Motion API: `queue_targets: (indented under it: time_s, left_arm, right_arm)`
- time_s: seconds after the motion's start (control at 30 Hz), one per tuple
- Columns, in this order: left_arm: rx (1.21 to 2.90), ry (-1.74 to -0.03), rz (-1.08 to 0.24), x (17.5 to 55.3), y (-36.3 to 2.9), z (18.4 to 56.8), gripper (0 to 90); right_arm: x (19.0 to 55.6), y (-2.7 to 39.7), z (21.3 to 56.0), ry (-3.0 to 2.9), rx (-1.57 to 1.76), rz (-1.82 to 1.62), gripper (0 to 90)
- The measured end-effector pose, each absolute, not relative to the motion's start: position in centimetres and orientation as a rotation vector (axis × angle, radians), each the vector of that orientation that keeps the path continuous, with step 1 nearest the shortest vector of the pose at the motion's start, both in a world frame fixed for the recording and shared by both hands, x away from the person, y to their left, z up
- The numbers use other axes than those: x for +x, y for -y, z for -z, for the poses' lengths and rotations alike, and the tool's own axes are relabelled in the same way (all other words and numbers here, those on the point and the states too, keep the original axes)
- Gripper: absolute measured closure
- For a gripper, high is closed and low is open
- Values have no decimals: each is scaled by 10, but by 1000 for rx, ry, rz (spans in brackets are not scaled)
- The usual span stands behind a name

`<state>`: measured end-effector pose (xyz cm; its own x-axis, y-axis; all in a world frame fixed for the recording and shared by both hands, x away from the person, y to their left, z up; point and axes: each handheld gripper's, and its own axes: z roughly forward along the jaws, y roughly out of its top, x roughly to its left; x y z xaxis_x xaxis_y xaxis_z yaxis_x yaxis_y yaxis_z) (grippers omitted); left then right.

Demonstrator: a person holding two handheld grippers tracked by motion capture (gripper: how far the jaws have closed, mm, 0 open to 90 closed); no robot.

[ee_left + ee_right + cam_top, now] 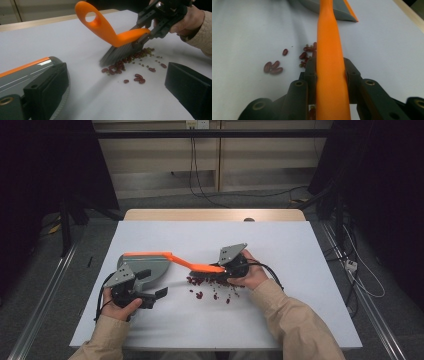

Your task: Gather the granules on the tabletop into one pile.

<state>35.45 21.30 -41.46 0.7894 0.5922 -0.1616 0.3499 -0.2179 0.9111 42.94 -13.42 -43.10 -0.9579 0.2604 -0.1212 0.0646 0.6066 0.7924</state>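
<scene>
The right gripper [226, 269] is clamping the orange-backed hand brush [200, 267], its jaws pressing on both sides of the brush's back, as the right gripper view shows. The brush's grey bristles [117, 53] are resting on the white table [300, 250] against a heap of red kidney beans [202, 281], mixed with small green beans [147, 51], lying near the table's middle, a little toward its near edge. The left gripper [146, 296] is holding the grey, orange-rimmed dustpan [150, 265] near the table's left edge; one jaw is lying against the pan, the other standing well clear of it, so the jaws are apart.
</scene>
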Motion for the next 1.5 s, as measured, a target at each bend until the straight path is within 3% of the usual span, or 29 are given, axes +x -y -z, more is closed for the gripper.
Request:
queue_targets:
  time_s: [0.6,1.17,1.5]
  left_arm:
    - [1826,-730,-271,354,-214,413,50]
    - [1836,-738,-287,353,-213,414,50]
    - [1841,-733,-293,353,-213,414,50]
  right_arm:
    - [419,146,401,-2360,788,-1426,712]
    - [397,125,407,-2154,1158,-1575,712]
    - [384,99,412,-2138,1186,-1598,712]
